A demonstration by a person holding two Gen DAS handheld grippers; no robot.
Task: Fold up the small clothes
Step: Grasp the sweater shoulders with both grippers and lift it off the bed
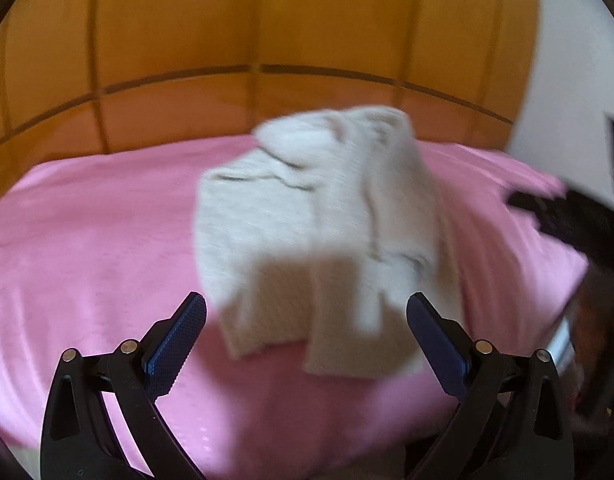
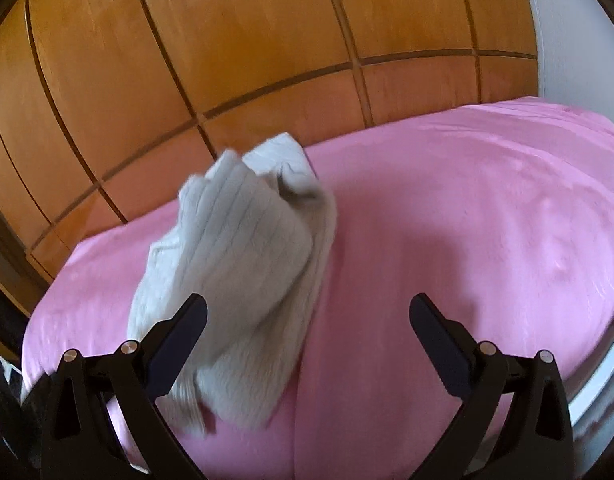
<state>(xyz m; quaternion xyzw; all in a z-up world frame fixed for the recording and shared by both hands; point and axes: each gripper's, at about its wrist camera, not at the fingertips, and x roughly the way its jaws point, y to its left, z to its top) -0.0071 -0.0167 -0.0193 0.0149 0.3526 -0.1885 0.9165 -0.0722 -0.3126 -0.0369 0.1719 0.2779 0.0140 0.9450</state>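
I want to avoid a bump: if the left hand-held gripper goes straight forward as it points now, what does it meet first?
Most likely the pale grey ribbed knit garment, bunched on the pink bed cover. It lies directly ahead of the open left hand-held gripper, between its fingers' line. The picture is blurred, so depth is uncertain.

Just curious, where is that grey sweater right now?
The grey sweater lies bunched on the pink bedspread, ahead of both open tools, with the wooden panelled wall behind it.
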